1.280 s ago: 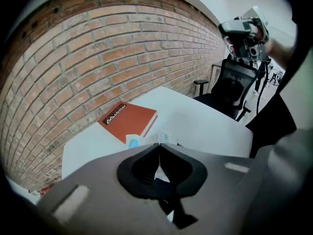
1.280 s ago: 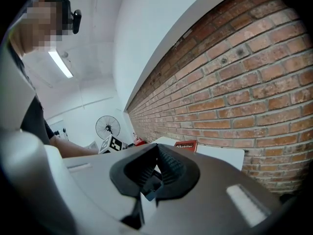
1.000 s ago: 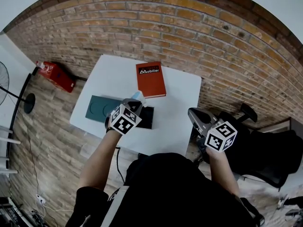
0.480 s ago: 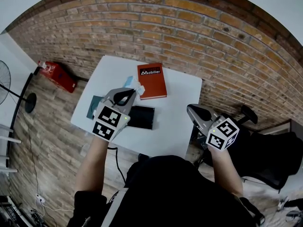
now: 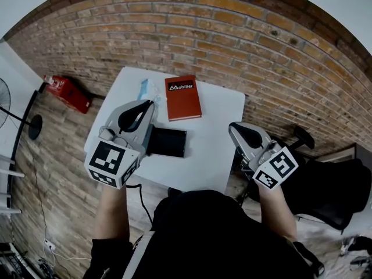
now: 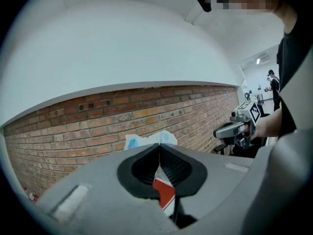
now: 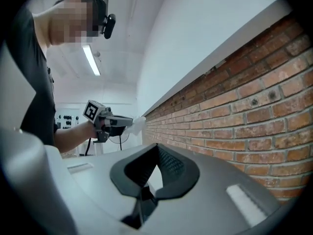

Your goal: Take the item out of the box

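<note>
Left gripper (image 5: 146, 104): jaws pressed together on the item, pinching it by one edge, with the rest sticking out past the tips
Item (image 5: 143, 89): thin pale blue and white packet, held in the air; from the head view it shows against the far left part of the white table (image 5: 218, 156), just left of the red book (image 5: 183, 97) and apart from the box
Box (image 5: 167, 142): black and flat, lying on the near half of the table; its left end is hidden behind the left gripper's body, and its inside cannot be made out
Right gripper (image 5: 234, 129): off the right edge of the table, tips closed on each other with nothing between them, well apart from box and item
Step in hand: the packet looks to be out of the box already, so what remains is probably to set it down on bare table
How to do it well: keep the pinch firm, since only an edge is held and the packet looks limp; bring it low over a bare patch away from the book and box, let the free end touch first, then part the jaws
Risk: releasing high could let it flutter back towards the box
</note>
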The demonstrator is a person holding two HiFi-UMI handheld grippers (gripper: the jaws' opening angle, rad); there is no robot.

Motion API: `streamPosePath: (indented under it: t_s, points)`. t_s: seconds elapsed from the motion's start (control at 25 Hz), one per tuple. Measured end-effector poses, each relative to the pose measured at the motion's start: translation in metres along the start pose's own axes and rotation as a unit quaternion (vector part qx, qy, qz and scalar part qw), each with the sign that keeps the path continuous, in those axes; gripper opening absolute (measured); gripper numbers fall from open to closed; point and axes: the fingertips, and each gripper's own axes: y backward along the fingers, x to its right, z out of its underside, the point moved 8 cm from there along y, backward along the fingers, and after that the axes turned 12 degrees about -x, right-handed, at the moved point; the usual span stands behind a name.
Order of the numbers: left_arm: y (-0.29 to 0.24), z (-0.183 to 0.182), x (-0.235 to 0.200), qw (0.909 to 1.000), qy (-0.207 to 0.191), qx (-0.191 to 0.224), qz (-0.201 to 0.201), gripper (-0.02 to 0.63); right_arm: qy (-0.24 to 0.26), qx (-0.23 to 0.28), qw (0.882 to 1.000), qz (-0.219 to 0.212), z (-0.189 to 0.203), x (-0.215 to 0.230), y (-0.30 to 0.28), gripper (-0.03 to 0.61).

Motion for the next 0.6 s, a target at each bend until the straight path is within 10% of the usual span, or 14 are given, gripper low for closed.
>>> streamPosePath:
  t_s: [0.6]
  points:
    - [-0.003, 0.032, 0.002, 0.9989, 0.045, 0.003, -0.015, 0.008, -0.022, 0.015, 0.998, 0.050, 0.010, 0.014, 0.007, -0.002]
